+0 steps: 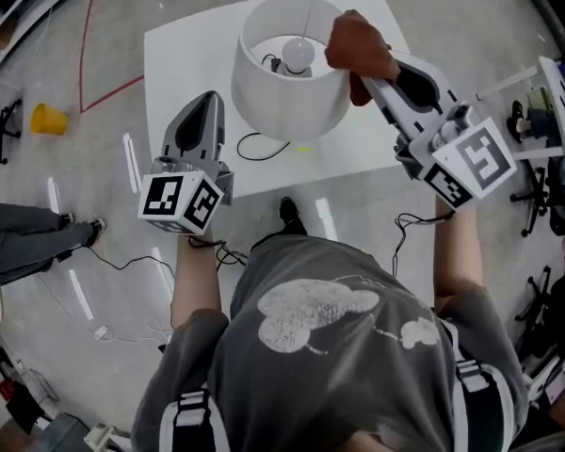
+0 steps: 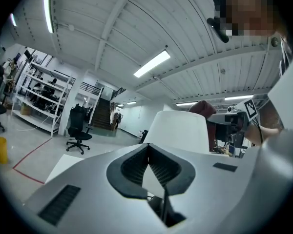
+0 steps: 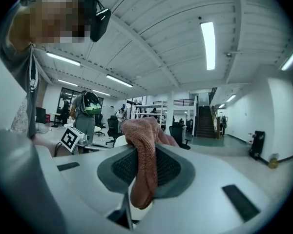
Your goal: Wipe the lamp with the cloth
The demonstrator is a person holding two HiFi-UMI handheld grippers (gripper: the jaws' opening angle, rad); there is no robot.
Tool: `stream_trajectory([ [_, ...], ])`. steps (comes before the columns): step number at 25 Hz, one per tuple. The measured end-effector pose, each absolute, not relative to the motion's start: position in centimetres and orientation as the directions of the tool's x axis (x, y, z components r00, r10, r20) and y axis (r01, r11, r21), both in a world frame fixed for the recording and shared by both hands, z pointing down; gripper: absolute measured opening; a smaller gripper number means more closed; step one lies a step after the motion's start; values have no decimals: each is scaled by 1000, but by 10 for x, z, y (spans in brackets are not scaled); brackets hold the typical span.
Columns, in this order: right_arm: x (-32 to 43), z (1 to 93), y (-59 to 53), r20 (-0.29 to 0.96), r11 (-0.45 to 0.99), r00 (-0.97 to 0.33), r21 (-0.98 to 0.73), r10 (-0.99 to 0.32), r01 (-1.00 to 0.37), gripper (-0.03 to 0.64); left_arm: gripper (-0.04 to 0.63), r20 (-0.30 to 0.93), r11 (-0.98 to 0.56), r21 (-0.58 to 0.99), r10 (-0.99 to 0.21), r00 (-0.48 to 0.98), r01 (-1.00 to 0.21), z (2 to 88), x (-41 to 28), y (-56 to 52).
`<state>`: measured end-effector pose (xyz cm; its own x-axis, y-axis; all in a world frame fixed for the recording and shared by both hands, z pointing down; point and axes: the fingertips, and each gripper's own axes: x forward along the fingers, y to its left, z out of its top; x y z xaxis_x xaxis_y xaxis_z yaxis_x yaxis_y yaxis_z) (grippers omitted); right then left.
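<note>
A: Where's the cloth?
B: Reddish cloth (image 1: 358, 47) clenched in right claw (image 1: 367, 81), on the lamp (image 1: 287, 92) shade's rim, right side. Lamp's on white counter (image 1: 184, 55)
A: Left claw?
B: Left claw (image 1: 210, 99) closed w/ nothing in it, nr shade's left side, not touching

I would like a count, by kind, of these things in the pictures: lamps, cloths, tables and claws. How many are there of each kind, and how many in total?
lamp: 1
cloth: 1
table: 1
claws: 2 (left claw shut and empty; right claw shut on the cloth)
total: 5
</note>
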<state>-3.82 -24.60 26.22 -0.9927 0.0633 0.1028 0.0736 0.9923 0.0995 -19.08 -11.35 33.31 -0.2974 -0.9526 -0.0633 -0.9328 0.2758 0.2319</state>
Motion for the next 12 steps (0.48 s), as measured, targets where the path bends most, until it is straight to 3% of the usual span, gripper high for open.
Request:
stream_trajectory([
  [12,-5,291,-160,123,985,-992,169,21,42,58,8,-51,278,228,-953,-297,-933,331,-106,-43],
])
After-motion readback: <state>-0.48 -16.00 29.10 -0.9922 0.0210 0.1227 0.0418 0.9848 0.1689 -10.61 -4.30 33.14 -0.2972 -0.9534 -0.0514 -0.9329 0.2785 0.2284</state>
